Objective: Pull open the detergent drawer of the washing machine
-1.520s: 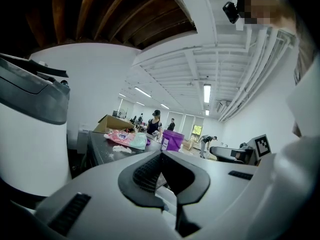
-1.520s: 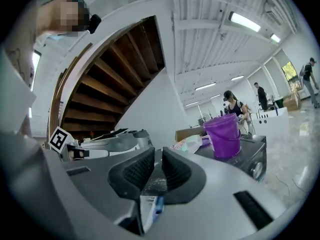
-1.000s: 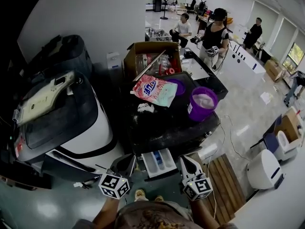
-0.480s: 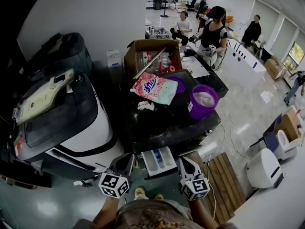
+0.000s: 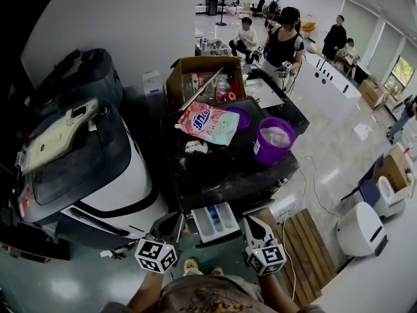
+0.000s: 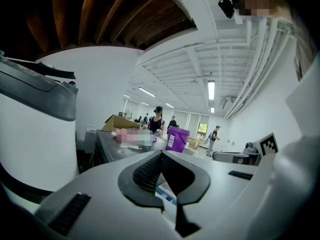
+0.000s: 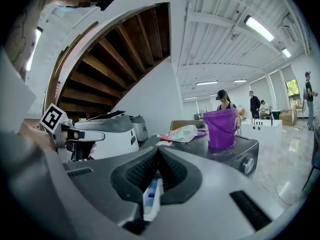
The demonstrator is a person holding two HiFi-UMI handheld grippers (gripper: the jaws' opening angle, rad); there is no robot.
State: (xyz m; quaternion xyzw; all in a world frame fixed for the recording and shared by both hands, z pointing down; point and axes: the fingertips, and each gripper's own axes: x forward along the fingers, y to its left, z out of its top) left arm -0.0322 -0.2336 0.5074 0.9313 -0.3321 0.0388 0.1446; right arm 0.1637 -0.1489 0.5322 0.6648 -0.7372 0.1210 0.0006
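L fingers [image 6: 147, 172] closed, empty | R fingers [image 7: 138, 170] closed, empty | det. drawer [image 5: 217, 222] out | bag [image 5: 210, 122] print unreadable

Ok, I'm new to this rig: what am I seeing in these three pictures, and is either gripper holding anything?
There is no robot here: a person holds a two-jaw gripper in each hand. The wide picture comes from a camera on the person's head, looking steeply down. The other two cameras ride on the grippers and look along their jaws. The dark washing machine carries a detergent bag and a purple bucket on top, with a cardboard box behind them. Its detergent drawer stands pulled out, between the two grippers. The left gripper and right gripper both have their jaws together and hold nothing.
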